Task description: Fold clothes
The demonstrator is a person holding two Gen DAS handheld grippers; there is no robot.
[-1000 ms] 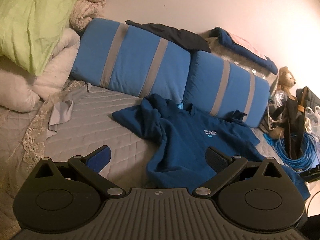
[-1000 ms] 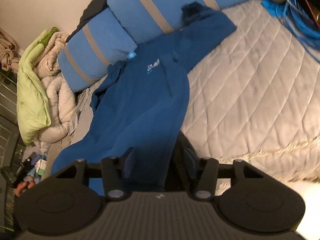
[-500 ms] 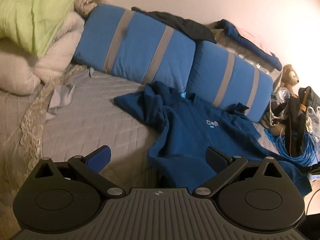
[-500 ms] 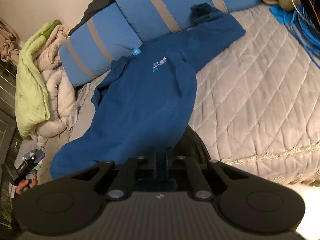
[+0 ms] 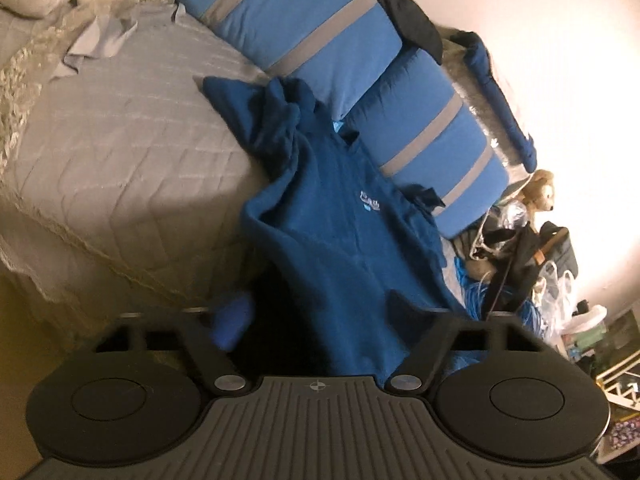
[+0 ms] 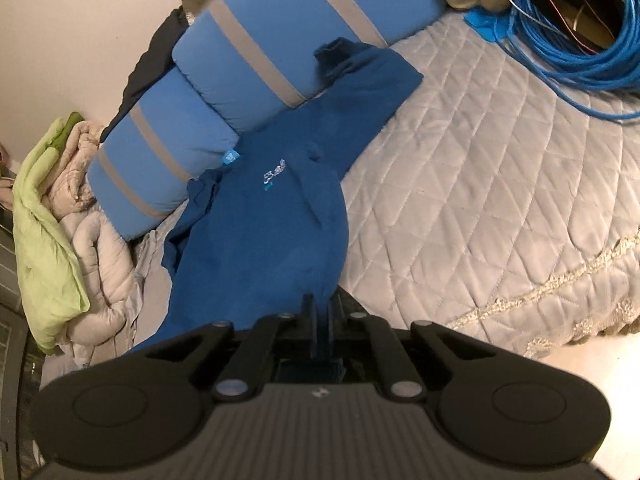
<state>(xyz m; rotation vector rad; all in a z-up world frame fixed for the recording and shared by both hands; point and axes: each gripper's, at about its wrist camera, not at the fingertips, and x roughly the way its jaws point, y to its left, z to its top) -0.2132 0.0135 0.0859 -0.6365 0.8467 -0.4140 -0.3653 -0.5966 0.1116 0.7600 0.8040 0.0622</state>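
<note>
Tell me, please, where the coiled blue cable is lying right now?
In the right wrist view the blue cable lies coiled at the upper right on the grey quilted bedspread, right of the striped blue pillows and the blue shirt.

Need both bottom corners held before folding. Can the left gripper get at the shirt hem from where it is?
Probably yes: the left gripper is open with the blue shirt hem already between its fingers, nothing blocking.
</note>
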